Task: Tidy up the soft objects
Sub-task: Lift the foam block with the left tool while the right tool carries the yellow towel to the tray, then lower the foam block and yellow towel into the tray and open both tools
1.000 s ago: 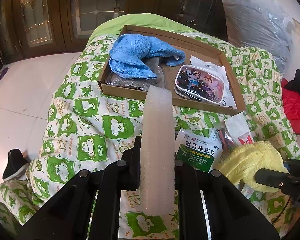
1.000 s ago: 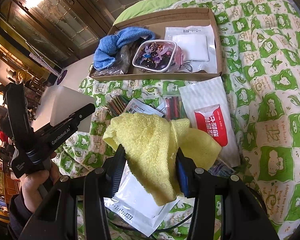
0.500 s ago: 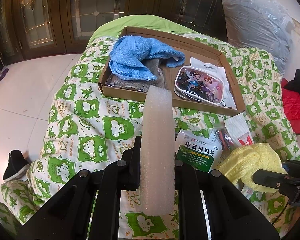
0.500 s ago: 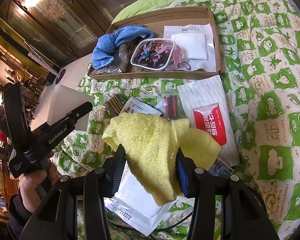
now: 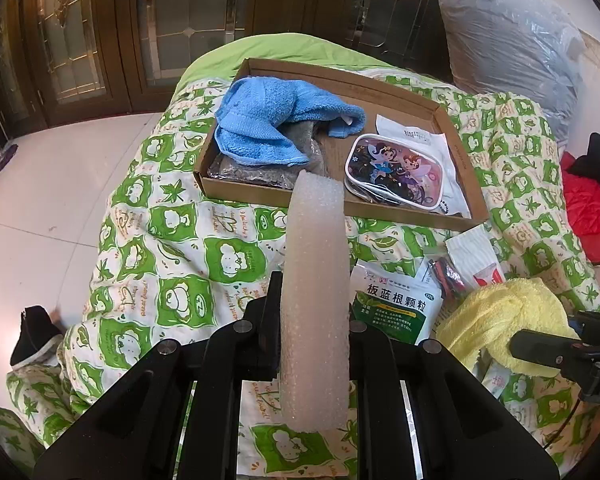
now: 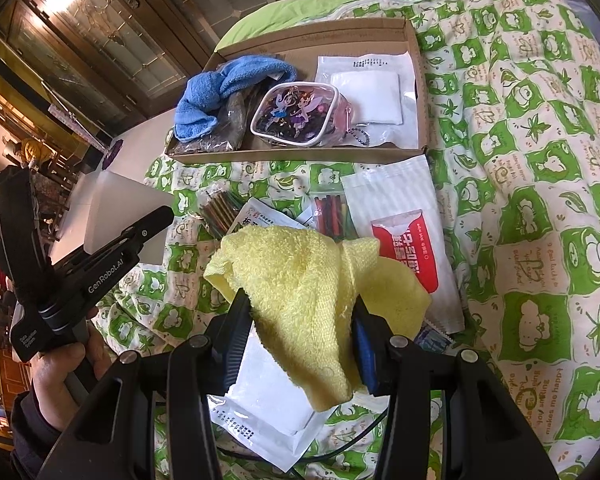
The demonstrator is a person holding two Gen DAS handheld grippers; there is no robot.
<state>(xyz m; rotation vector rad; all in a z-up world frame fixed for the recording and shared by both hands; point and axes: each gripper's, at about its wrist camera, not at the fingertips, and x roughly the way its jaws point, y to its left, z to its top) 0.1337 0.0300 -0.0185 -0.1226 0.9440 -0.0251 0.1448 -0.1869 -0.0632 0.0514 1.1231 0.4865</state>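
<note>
My left gripper (image 5: 314,300) is shut on a white foam sheet (image 5: 316,280), held edge-on and upright above the green quilt, short of the cardboard tray (image 5: 260,194). It also shows in the right wrist view (image 6: 116,208). My right gripper (image 6: 296,312) is shut on a yellow towel (image 6: 300,280), which hangs between its fingers above the packets; the towel shows in the left wrist view (image 5: 496,320). The tray (image 6: 300,156) holds a blue towel (image 5: 276,120), a cartoon pouch (image 5: 400,172), a dark bag and a white packet (image 6: 372,96).
On the quilt (image 5: 172,248) in front of the tray lie a green medicine packet (image 5: 396,304), a red-and-white pouch (image 6: 404,240), crayons (image 6: 332,212), coloured sticks (image 6: 216,212) and a white packet (image 6: 268,412). A grey plastic bag (image 5: 508,40) stands at the back right; tiled floor is to the left.
Both grippers have moved a little toward the tray with their loads; the tray looks slightly nearer in both views. Grips are unchanged.
</note>
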